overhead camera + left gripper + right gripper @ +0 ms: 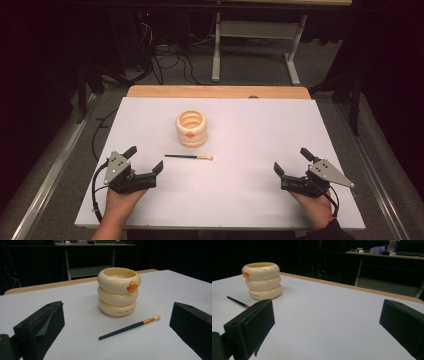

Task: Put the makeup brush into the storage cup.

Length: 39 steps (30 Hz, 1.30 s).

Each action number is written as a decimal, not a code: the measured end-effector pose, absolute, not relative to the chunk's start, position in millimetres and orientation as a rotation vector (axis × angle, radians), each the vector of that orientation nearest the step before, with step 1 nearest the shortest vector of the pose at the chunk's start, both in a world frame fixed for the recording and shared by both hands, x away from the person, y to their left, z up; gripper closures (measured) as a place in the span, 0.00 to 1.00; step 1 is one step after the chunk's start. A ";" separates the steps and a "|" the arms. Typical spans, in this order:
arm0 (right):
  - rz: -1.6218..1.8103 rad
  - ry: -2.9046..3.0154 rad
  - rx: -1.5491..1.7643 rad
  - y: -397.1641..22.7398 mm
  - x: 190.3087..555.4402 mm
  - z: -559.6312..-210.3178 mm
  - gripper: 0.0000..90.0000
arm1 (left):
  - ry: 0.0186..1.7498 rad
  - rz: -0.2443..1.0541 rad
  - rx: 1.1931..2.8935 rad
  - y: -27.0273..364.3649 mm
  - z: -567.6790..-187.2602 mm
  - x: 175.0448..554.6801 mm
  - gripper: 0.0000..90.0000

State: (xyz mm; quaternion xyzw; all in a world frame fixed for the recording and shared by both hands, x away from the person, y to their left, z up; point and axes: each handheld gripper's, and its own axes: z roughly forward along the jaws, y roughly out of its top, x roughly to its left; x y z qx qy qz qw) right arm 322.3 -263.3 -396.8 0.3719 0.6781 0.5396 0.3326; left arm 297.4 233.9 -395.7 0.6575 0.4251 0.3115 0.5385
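Note:
A cream ribbed cup (191,128) with a small orange knob stands upright on the white table sheet (250,150), left of centre. In front of it lies a thin dark-handled brush (188,157) with a pale tip pointing right. My left gripper (144,159) rests low at the front left, open, nothing between its jaws. My right gripper (292,161) rests at the front right, also open and empty. The left gripper view has the cup (118,291) and brush (129,327) ahead between the jaws. In the right gripper view, the cup (263,280) and the brush handle (237,302) sit far left.
A wooden strip (218,91) borders the table's far edge. Beyond it stand a white metal table frame (255,45) and cables on the floor. Metal rails run along both sides of the table. White sheet lies bare between the two grippers.

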 end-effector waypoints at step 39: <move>1.346 1.819 0.996 -264.6 322.8 -405.4 0.03 | 1.159 0.669 1.737 227.1 -408.0 319.7 0.02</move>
